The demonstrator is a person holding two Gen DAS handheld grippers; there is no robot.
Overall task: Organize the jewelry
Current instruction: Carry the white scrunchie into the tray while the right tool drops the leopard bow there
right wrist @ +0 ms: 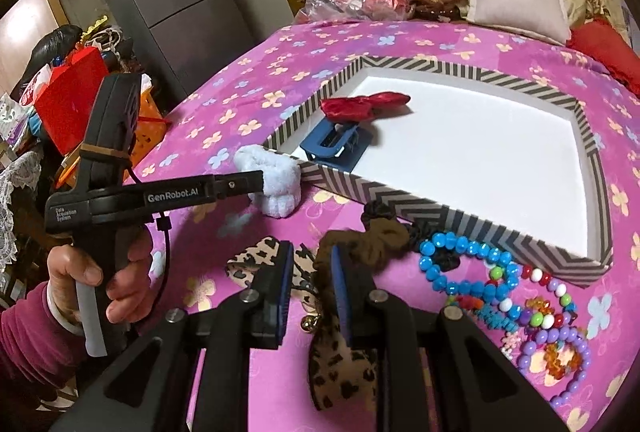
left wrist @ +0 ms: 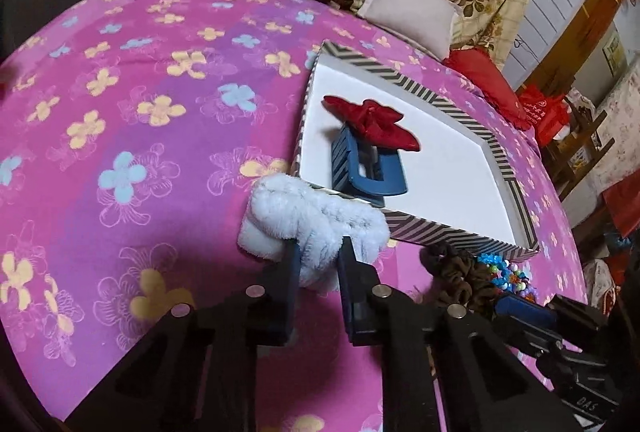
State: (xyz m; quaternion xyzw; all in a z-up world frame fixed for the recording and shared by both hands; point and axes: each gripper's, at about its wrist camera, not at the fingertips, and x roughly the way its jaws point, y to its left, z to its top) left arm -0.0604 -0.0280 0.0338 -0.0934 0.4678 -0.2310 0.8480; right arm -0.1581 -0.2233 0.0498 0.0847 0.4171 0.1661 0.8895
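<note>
Two handheld grippers work over a pink flower-printed bedspread (left wrist: 132,80). The left gripper (left wrist: 318,246) has its fingers clamped on a fluffy pale-blue scrunchie (left wrist: 316,218), which bulges out on both sides of the pads and hangs beyond their tips. The scrunchie is touching the near-left corner of a shallow white-floored tray with a black-and-white striped rim (left wrist: 440,228), partly draped over that rim. Inside the tray, just past the corner, lie a navy plastic claw clip (left wrist: 372,172) and a red satin bow (left wrist: 372,122), the bow overlapping the clip's far end.

The deciding relation: the tray's bare floor lies ahead and to the right of the left gripper's fingers, so a short carry over the rim should land the scrunchie beside the clip. The left gripper is judged the nearer one for this step.

The right gripper (right wrist: 310,268) has its fingers pinched on a leopard-print fabric bow (right wrist: 340,352) that hangs down between them. A brown ruffled scrunchie (right wrist: 376,236) and several strings of coloured beads (right wrist: 500,296) lie outside the tray's near wall, yet to be sorted.
</note>
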